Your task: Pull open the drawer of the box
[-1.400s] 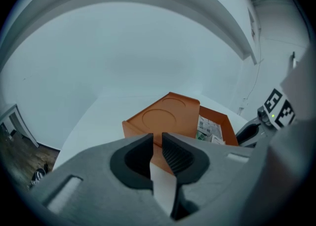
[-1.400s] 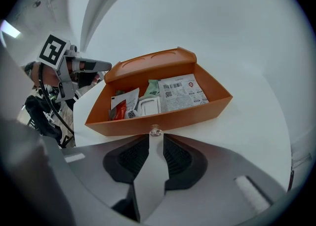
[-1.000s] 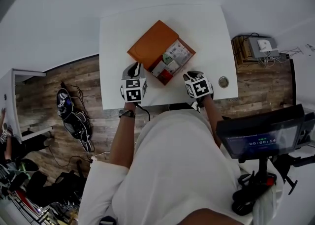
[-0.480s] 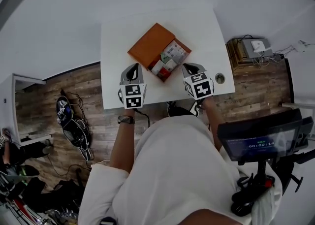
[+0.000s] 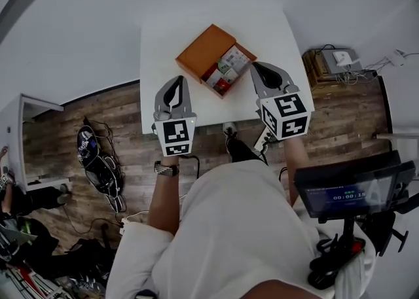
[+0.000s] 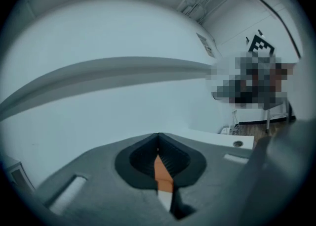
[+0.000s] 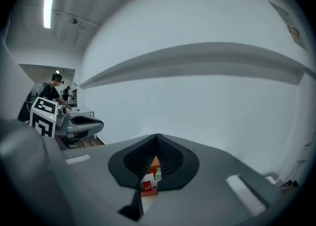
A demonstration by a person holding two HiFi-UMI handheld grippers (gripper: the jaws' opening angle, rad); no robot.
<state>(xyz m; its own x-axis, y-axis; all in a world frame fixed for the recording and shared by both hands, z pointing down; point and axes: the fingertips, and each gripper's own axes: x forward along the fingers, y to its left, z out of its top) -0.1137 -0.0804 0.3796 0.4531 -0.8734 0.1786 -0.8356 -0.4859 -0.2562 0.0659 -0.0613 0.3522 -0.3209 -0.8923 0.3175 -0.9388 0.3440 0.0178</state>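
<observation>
The flat orange cardboard box [image 5: 204, 50] lies near the middle of the white rectangular table [image 5: 163, 49], turned at an angle to the table's edges. Its shallow drawer [image 5: 229, 70] stands pulled out toward the table's near right corner, showing a tight row of small white, green and red packets inside. The box's orange top covers the end toward the far left corner.

The left gripper [image 5: 176, 83] hangs over the table's near edge, apart from the box, with its jaws together at the tips and nothing between them; through the gap behind the tips, the orange box and the white table show. The right gripper [image 5: 259, 69] hangs just right of the open drawer without touching it. Its jaws have just closed and meet at the tips, empty; its own view looks through the gap at the drawer's packets.

A second ago both grippers sat low at the near edge of the table on either side of the drawer. Now both are raised toward the head camera and look larger. The box and its open drawer lie as they did.
</observation>
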